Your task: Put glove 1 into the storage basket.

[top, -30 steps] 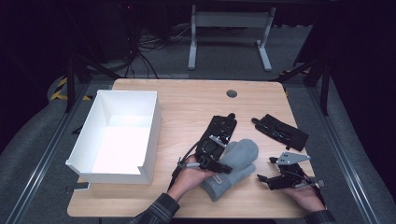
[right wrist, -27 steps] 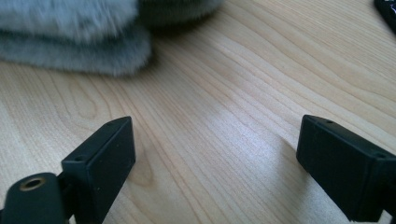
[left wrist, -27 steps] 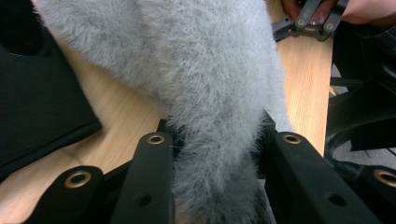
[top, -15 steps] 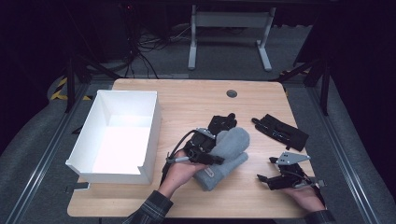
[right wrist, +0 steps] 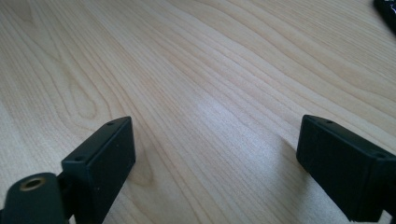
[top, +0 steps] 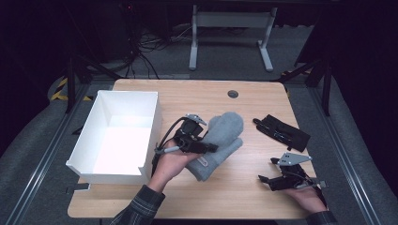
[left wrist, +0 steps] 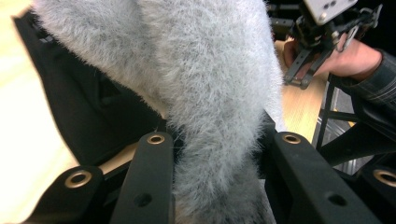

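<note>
My left gripper (top: 199, 145) is shut on a fluffy grey mitten (top: 220, 140) and holds it up over the middle of the wooden table (top: 234, 197). In the left gripper view the mitten (left wrist: 205, 93) is pinched at its narrow part between the two black jaws of that gripper (left wrist: 219, 140). A black fabric item (left wrist: 74, 102) lies on the wood beneath it. My right gripper (top: 266, 169) rests at the front right of the table, open. In its own view this gripper (right wrist: 215, 140) has bare wood between its jaws.
A white open box (top: 150, 122) stands on the left half of the table, just left of the held mitten. Another flat black item (top: 281, 132) lies at the right, behind the right gripper. Dark floor and a stand's legs lie beyond the table's far edge.
The left gripper has risen with the mitten and shifted left toward the box, lifting the mitten off the table. The right gripper has not moved.
</note>
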`<state>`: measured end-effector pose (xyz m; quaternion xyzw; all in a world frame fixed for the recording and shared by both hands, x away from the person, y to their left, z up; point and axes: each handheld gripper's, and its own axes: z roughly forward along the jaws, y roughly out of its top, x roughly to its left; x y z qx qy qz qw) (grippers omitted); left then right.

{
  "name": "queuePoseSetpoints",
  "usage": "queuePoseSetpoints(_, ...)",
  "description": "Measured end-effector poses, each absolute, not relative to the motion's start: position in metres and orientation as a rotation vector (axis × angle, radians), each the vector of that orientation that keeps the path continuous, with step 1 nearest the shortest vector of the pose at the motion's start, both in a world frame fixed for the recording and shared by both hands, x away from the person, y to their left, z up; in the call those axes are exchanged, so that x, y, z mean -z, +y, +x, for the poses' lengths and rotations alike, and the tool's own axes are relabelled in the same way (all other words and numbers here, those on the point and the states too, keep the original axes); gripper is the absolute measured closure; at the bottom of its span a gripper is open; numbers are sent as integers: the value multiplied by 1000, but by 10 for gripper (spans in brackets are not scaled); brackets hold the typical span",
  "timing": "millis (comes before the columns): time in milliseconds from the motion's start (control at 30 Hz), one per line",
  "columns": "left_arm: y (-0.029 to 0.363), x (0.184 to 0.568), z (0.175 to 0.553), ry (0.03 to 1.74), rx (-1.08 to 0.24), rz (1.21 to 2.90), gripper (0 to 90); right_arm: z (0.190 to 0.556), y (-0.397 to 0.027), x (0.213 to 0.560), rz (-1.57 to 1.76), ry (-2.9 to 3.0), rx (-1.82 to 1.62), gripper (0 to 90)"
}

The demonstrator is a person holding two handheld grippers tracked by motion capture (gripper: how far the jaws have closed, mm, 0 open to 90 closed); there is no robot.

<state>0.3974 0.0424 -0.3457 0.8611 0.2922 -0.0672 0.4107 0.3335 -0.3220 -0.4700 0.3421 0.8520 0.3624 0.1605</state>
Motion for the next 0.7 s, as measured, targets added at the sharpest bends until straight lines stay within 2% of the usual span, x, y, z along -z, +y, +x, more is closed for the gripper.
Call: queuePoseSetpoints(700, 100, 281, 404, 781, 38, 2104, 710, 333, -322, 470, 977, 2434, -1035, 120)
